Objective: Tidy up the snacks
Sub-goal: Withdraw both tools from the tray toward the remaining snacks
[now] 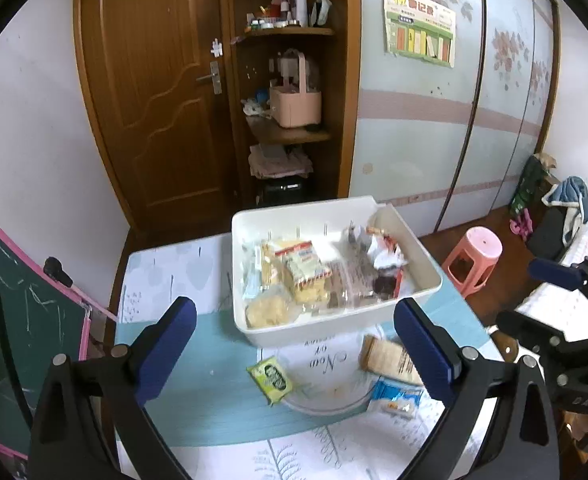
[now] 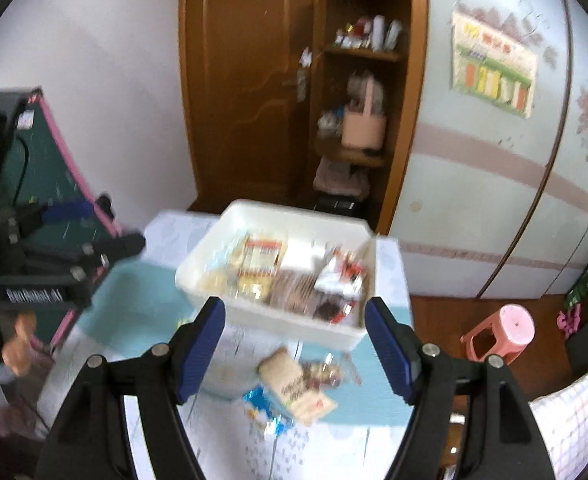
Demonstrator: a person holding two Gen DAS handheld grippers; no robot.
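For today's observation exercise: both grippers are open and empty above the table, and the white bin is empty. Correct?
Not quite. The white bin already holds several snack packets, as the left wrist view shows. The left gripper and right gripper are indeed open and empty.

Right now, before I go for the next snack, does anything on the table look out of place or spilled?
Nothing spilled or damaged. Three packets lie loose outside the white bin: a green packet, a tan cracker pack and a blue-and-white packet beside it. Both hand-held grippers, left and right, are open and empty.
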